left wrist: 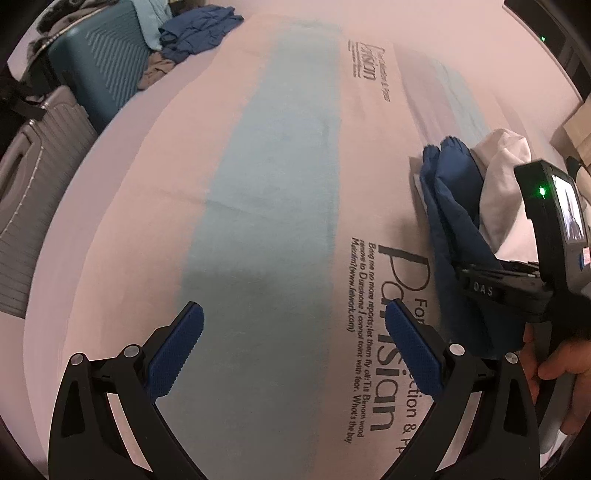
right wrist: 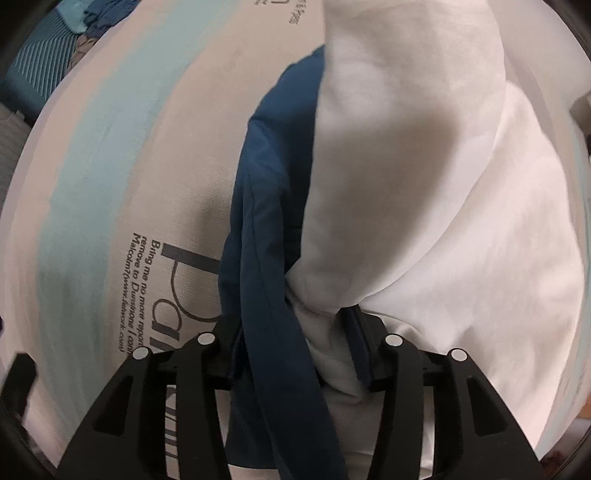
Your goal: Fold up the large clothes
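A bunched blue and white garment (left wrist: 458, 192) hangs from my right gripper (left wrist: 491, 284) above the right side of the bed. In the right wrist view my right gripper (right wrist: 295, 332) is shut on the garment, its blue part (right wrist: 266, 206) to the left and its white part (right wrist: 424, 184) to the right. My left gripper (left wrist: 295, 343) is open and empty, hovering over the bedsheet (left wrist: 258, 166), which is pink with a light blue stripe and printed black text.
A teal suitcase (left wrist: 99, 62) and a grey suitcase (left wrist: 40, 162) stand at the bed's left edge. A heap of blue and light clothes (left wrist: 192, 33) lies at the far left of the bed. A wooden piece of furniture (left wrist: 576, 129) is at the right.
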Demonstrator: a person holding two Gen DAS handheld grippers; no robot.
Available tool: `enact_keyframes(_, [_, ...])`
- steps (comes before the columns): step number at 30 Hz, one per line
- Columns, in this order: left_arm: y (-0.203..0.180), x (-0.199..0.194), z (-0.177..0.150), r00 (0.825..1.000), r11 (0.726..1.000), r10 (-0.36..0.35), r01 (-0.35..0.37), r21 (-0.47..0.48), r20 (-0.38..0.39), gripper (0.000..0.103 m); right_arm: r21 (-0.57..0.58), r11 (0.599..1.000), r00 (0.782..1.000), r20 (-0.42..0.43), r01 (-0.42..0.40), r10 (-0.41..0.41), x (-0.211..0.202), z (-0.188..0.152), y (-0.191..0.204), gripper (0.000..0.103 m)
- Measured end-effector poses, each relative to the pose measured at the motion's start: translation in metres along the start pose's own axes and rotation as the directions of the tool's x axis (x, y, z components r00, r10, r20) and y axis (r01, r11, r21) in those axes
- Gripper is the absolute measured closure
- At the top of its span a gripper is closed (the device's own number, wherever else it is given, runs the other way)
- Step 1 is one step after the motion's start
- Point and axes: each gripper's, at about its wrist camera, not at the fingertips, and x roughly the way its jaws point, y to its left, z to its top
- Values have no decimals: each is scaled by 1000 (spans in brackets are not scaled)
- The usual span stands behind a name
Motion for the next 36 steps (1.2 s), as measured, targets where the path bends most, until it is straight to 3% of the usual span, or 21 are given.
enact_keyframes(9, [13, -20, -6, 1000, 999, 8, -7, -53, 14, 6, -19, 998, 997, 35, -68, 68, -29, -20, 8, 27])
enact_keyframes(18, [9, -38, -10, 1000, 999, 12, -12, -46, 7, 6, -109, 978, 975, 114, -180, 192, -101, -44, 1, 23])
enact_keyframes(20, [2, -39, -7, 1000, 1000, -10, 10, -25, 3, 6, -117, 979, 972, 145, -168, 184, -120, -40, -13, 14])
enact_keyframes(23, [-22, -34, 7, 995, 994, -97, 97, 43, -11, 6, -146, 987, 972, 214, -69, 100, -142, -43, -44, 11])
enact_keyframes(27, [-59, -17, 30, 969, 967, -238, 242, 77, -62, 6, -165, 985, 969, 246, 56, -14, -134, -37, -107, 9])
enact_keyframes(31, [-108, 4, 51, 941, 935, -315, 330, 129, -123, 6, -77, 996, 984, 176, 34, -20, -112, -39, -193, 9])
enact_keyframes(34, [-140, 26, 61, 916, 914, -355, 382, 136, -187, 6, -19, 996, 990, 104, -91, 92, -93, -36, -236, 9])
enact_keyframes(36, [-155, 45, 65, 901, 906, -365, 402, 132, -234, 6, 16, 981, 979, 70, -193, 192, -80, -33, -258, 9])
